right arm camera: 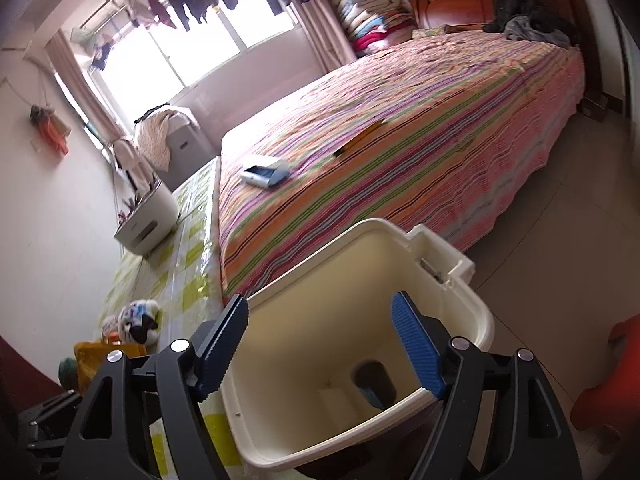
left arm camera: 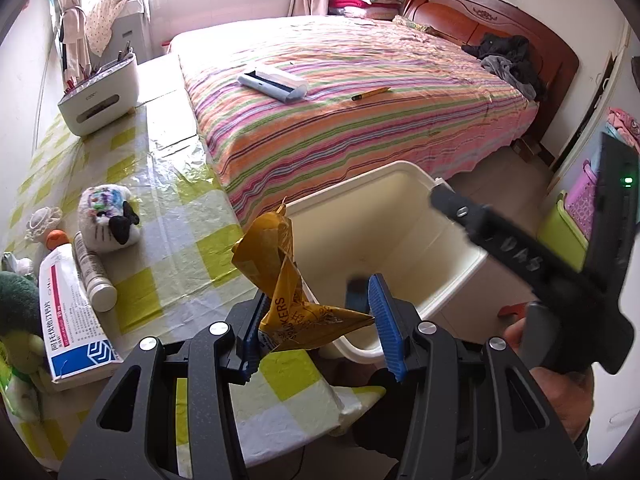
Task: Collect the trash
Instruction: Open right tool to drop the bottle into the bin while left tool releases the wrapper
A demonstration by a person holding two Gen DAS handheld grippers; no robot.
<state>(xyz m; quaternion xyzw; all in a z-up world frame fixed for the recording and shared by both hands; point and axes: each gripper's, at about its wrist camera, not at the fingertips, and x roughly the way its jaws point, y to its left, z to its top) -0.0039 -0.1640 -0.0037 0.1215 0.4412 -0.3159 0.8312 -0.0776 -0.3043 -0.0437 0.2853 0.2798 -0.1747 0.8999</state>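
Left tongs (left arm camera: 320,320) clenched on a crumpled yellow wrapper (left arm camera: 280,280), held up at the near rim of the cream bin (left arm camera: 400,176), above the edge of the checked table (left arm camera: 180,220). Right tongs (right arm camera: 320,344) released, nothing between the blue pads (right arm camera: 416,344), poised over the bin's open mouth (right arm camera: 476,300). Dark object (right arm camera: 374,378) lying on the bin floor. Striped bed (left arm camera: 360,120) just beyond the bin.

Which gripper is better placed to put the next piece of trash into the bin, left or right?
Left. The left gripper holds the yellow wrapper beside the bin; the right gripper is open and empty above it.
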